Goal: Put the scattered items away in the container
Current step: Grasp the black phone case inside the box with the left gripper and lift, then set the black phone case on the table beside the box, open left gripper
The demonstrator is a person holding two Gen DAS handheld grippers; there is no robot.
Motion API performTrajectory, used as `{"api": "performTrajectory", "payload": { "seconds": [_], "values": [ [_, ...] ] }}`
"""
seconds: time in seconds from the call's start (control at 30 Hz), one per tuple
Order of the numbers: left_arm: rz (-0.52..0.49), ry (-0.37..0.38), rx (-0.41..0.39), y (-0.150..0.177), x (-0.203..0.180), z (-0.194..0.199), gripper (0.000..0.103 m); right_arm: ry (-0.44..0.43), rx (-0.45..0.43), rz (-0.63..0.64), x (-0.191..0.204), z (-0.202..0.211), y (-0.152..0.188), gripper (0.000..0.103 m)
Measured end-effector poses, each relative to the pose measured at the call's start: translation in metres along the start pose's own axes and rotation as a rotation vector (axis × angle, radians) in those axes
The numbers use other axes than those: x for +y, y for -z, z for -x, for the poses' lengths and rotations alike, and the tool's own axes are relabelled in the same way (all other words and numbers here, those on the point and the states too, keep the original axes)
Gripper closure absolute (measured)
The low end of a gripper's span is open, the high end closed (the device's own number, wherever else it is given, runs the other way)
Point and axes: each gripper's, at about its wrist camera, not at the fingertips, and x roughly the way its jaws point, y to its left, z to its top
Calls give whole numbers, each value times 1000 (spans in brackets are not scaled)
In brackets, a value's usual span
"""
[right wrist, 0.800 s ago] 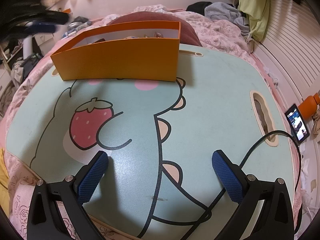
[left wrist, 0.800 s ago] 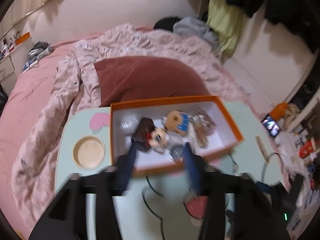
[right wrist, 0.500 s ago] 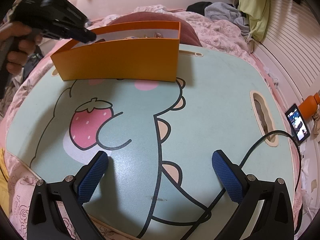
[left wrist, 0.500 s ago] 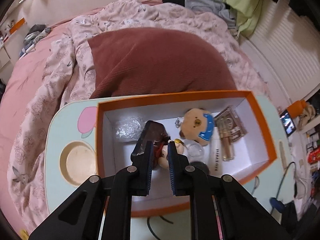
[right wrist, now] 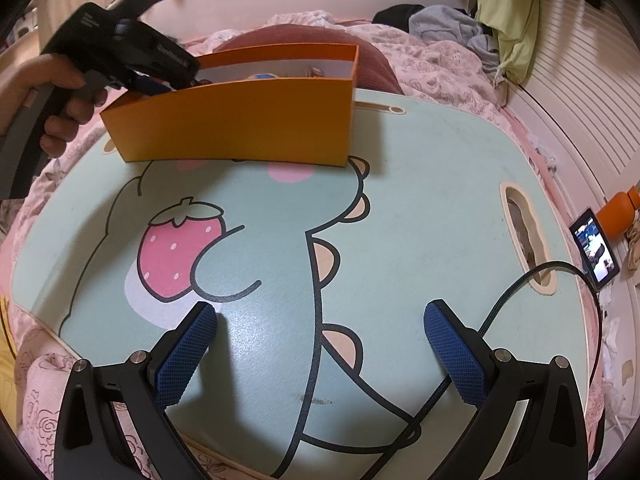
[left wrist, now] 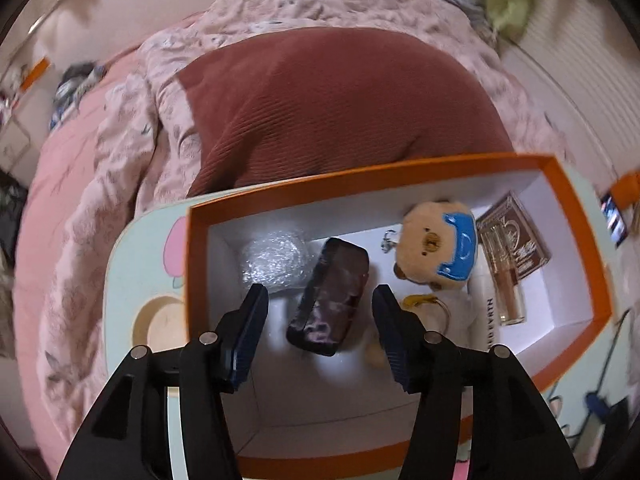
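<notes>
An orange box [left wrist: 580,216] with a white inside stands on a lap table; it also shows in the right wrist view [right wrist: 240,120]. Inside lie a dark glossy case [left wrist: 330,296], a crumpled clear wrap [left wrist: 274,260], a bear plush with a blue cap [left wrist: 440,248], a brown packet [left wrist: 516,236], a small bottle [left wrist: 506,280] and a yellow key ring [left wrist: 420,300]. My left gripper [left wrist: 320,332] is open, over the box, its fingers either side of the dark case. My right gripper [right wrist: 320,344] is open and empty above the table's near part.
The pale green table [right wrist: 420,220] carries a cartoon print with a strawberry [right wrist: 176,252], a slot handle [right wrist: 524,236] and a black cable [right wrist: 500,320]. A round cup recess [left wrist: 156,320] lies left of the box. A maroon pillow [left wrist: 340,108], quilt and phone [right wrist: 596,256] surround it.
My left gripper moved forward over the box, was shut half a second ago and has now opened; the dark case lies between its fingers. The right gripper has not moved.
</notes>
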Motion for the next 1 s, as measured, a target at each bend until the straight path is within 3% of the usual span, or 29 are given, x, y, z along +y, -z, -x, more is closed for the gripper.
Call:
{"api": "performTrajectory", "payload": {
  "seconds": [0.07,0.23,0.4,0.57,0.7,0.8,1.0],
  "values": [
    [-18,-15,-12,1,-5,0,72,0,0,0,0,-1,0,0],
    [-21,36,-39,3,-7,11,73,0,-1,0,0,-2,-1,0],
    [21,132,-173,8,0,62,73,-1,-1,0,-2,-2,-2,0],
    [28,219,-300,49,3,116,73,-1,-1,0,-1,-2,-2,0],
    [54,314,-282,96,3,113,73,0,0,0,-1,-3,-2,0],
    [103,343,-246,129,6,91,73,0,3,1,-1,-1,-1,0],
    [144,307,-210,156,7,64,73,1,2,0,0,-1,0,0]
  ]
}}
